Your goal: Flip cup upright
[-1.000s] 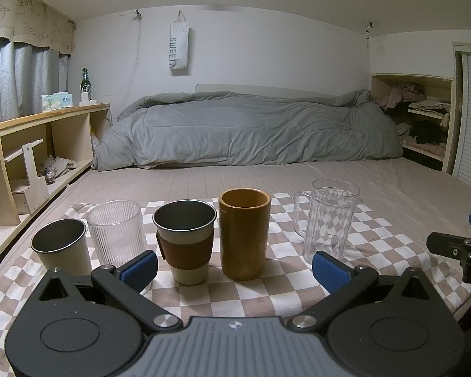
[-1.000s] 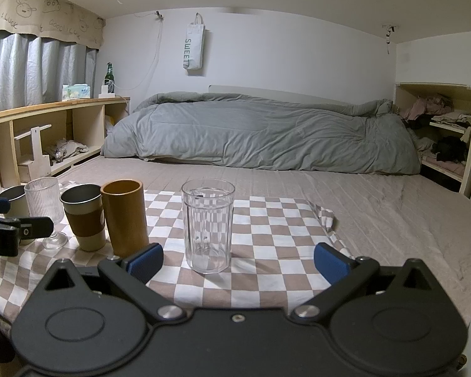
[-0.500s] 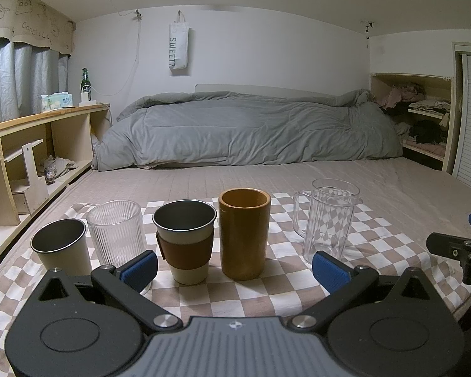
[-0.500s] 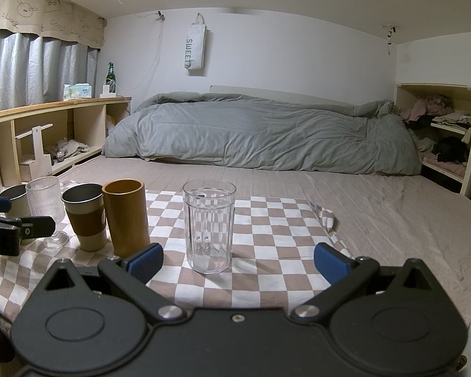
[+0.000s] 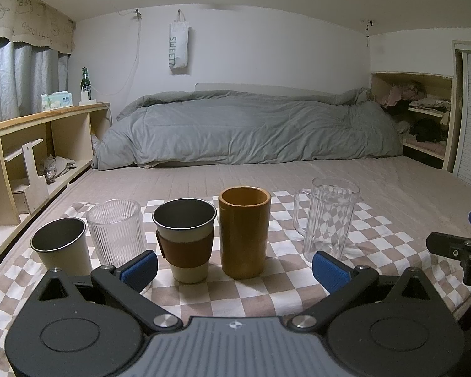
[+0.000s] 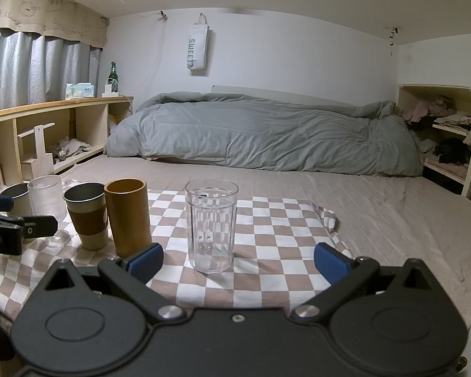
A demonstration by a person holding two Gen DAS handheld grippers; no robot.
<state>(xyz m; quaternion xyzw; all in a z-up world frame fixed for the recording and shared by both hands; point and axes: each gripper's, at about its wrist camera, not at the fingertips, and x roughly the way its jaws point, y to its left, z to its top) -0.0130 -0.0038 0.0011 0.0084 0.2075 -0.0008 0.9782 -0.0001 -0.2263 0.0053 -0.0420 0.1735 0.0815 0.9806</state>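
Five cups are standing in a row on the checked cloth [image 5: 376, 232], all mouth-up: steel cup [image 5: 61, 245], ribbed glass [image 5: 116, 231], sleeved cup [image 5: 185, 238], brown cup [image 5: 244, 231], clear mug [image 5: 328, 216]. None is lying or inverted, so the flip looks done. Left gripper [image 5: 234, 265] is hovering low centre, jaws apart, empty, facing the sleeved and brown cups. Right gripper [image 6: 237, 259] is hovering low centre, jaws apart, empty, the mug just ahead. Best move: be backing straight off, keeping the blue pads [image 6: 144, 259] clear of the cups.

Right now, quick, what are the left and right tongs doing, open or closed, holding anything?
Left tongs: open, holding nothing.
Right tongs: open, holding nothing.
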